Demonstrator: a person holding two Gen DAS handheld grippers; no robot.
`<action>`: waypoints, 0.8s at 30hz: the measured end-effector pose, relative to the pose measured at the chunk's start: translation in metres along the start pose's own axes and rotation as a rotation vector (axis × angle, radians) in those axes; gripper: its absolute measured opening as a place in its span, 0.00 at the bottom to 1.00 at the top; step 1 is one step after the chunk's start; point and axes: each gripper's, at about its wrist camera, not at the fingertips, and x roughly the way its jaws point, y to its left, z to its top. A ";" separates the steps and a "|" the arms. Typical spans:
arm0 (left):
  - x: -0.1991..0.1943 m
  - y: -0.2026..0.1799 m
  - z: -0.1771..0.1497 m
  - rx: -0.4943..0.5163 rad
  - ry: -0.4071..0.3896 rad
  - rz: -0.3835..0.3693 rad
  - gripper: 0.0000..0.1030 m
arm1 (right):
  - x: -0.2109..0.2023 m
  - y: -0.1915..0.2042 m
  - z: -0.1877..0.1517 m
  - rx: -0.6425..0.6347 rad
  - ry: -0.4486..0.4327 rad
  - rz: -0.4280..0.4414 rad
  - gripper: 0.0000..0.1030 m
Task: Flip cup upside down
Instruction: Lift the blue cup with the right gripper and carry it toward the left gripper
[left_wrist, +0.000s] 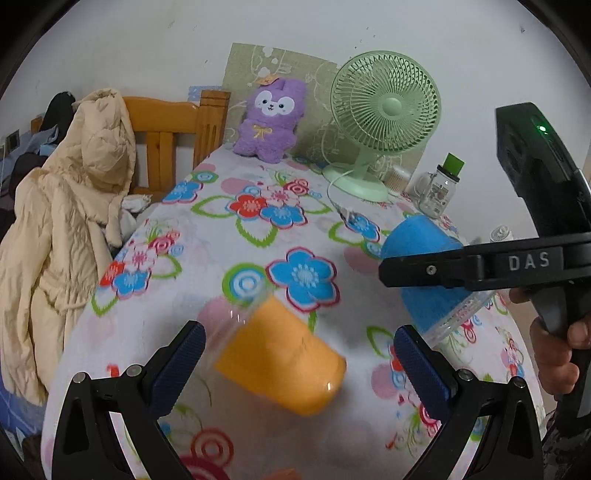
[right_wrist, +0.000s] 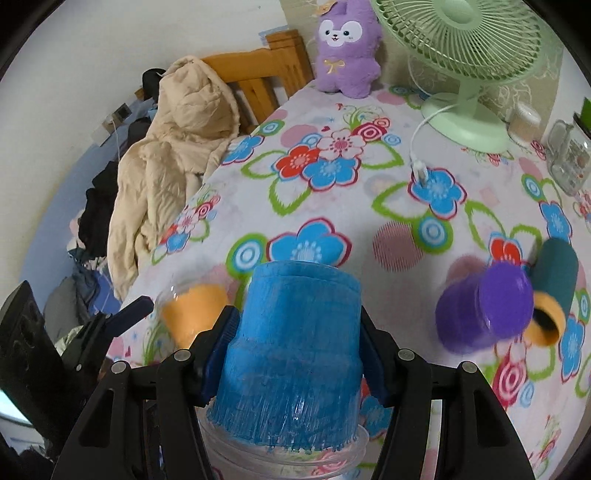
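The right hand-held gripper (right_wrist: 297, 354) is closed on a clear plastic cup painted blue (right_wrist: 295, 354). Its dark blue pads (right_wrist: 218, 360) press against the cup's two sides, and the cup is held with its flat base pointing away from the camera and upward, its clear rim (right_wrist: 291, 448) lowest and nearest the lens. In the left wrist view the same blue cup (left_wrist: 424, 266) sits tilted above the flower-patterned surface (left_wrist: 258, 236), partly hidden behind the right hand-held gripper's black finger (left_wrist: 436, 269).

The left hand-held gripper (left_wrist: 299, 354) is wide open and holds nothing. Between and just beyond its spread fingers lies a clear plastic cup painted orange (left_wrist: 280, 358), blurred and on its side on the cloth, its clear rim toward the upper left. The pads do not touch it.

In the right wrist view, a purple-painted cup (right_wrist: 484, 306) lies on its side to the right, blurred, with a dark teal cup with an orange lining (right_wrist: 552, 291) just beside it, also lying down.

At the back of the surface stand a purple plush toy (left_wrist: 269, 118), a pale green desk fan (left_wrist: 384, 110) with a white cable, and a glass jar with a green lid (left_wrist: 439, 192). A beige padded coat (left_wrist: 66, 214) hangs over a wooden chair (left_wrist: 173, 129) to the left.
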 end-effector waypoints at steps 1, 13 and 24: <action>-0.002 0.000 -0.004 -0.005 0.005 0.003 1.00 | -0.002 -0.001 -0.006 0.008 -0.003 0.004 0.62; -0.009 -0.002 -0.044 -0.029 0.060 0.019 1.00 | 0.011 -0.019 -0.079 0.068 0.068 -0.035 0.62; -0.007 -0.016 -0.056 -0.007 0.086 0.014 1.00 | 0.023 -0.022 -0.103 0.086 0.120 -0.050 0.64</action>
